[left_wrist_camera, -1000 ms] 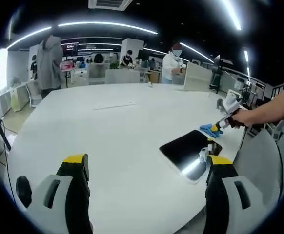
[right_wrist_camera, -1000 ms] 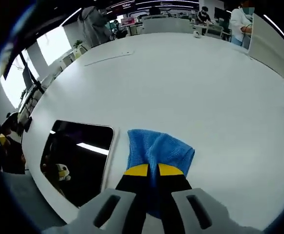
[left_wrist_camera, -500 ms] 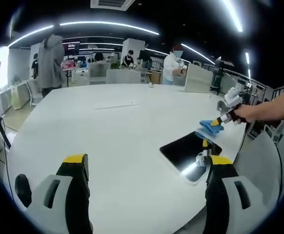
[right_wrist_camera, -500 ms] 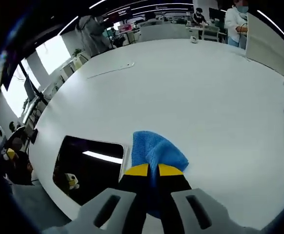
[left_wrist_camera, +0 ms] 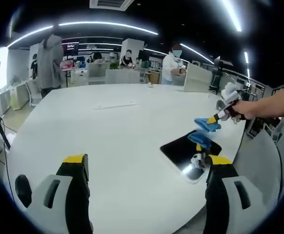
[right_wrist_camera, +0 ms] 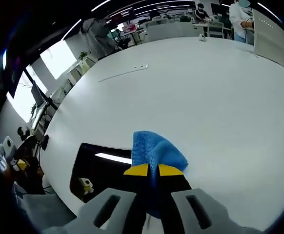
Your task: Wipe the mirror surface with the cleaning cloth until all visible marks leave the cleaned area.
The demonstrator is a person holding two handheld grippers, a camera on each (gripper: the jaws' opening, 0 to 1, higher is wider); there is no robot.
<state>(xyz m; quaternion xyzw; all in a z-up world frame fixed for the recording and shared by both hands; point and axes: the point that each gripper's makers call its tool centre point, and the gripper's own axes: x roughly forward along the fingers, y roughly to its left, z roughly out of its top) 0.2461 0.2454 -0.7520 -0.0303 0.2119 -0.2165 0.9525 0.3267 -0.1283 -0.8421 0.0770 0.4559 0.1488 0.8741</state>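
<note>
Left gripper view: the left tongs (left_wrist_camera: pixel 147 170) stand wide and empty; the mirror (left_wrist_camera: pixel 191 152) lies on the white surface (left_wrist_camera: pixel 108 131), the cleaning cloth (left_wrist_camera: pixel 204 124) held just above it, so wiping looks barely begun

Right gripper view: the right tongs (right_wrist_camera: pixel 149 170) pinch the cloth, the mirror just left of it

Quick count: one white table (left_wrist_camera: pixel 122 126), one dark mirror (left_wrist_camera: pixel 188 153) lying lower right in the left gripper view, one blue cleaning cloth (right_wrist_camera: pixel 154 153) low center in the right gripper view. Two grippers: left gripper (left_wrist_camera: pixel 147 168), right gripper (right_wrist_camera: pixel 149 170). At least four people (left_wrist_camera: pixel 49 61) stand along the top of the left gripper view.
</note>
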